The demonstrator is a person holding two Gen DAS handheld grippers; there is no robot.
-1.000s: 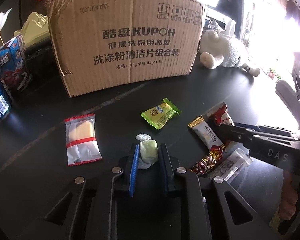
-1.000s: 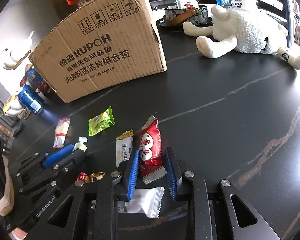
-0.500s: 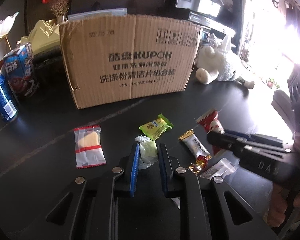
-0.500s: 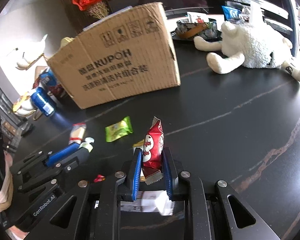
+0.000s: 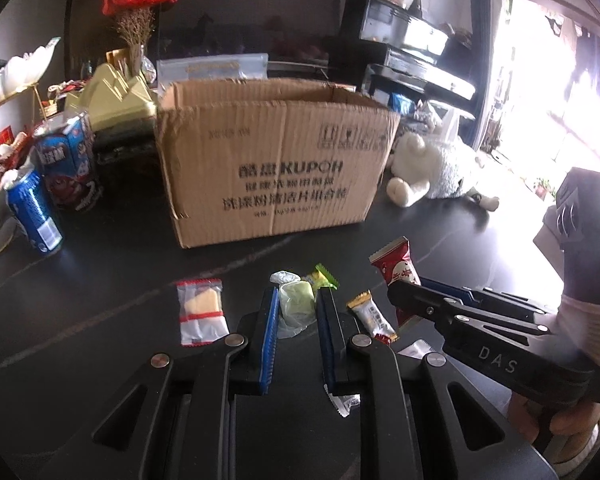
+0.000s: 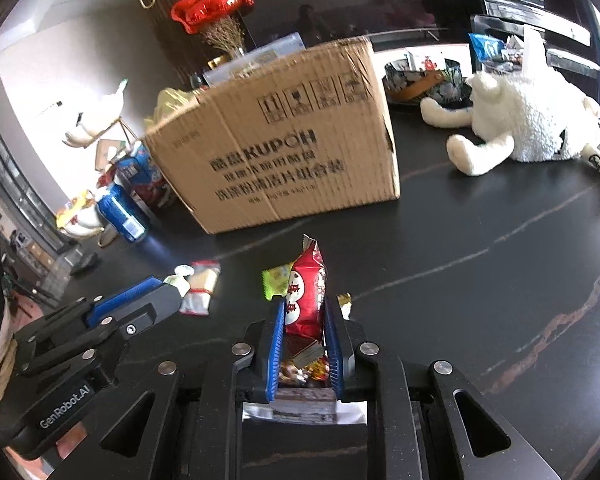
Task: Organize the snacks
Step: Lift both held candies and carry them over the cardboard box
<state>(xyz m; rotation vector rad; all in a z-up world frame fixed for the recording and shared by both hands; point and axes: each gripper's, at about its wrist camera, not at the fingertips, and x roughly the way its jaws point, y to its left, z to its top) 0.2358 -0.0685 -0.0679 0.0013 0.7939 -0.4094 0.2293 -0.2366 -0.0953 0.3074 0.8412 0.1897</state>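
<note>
Snacks were mid-pickup. Left wrist view: your left gripper pinched a pale green candy in front of the cardboard box. Right wrist view: your right gripper clamped a red packet before that box; I'd guess both needed carrying over its rim next.

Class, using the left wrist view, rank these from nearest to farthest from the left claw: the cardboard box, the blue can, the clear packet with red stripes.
1. Clear packet, just left of the left claw.
2. Blue can, far left.
3. Cardboard box, straight ahead; close to the can's distance, so this ranking is loose.
</note>
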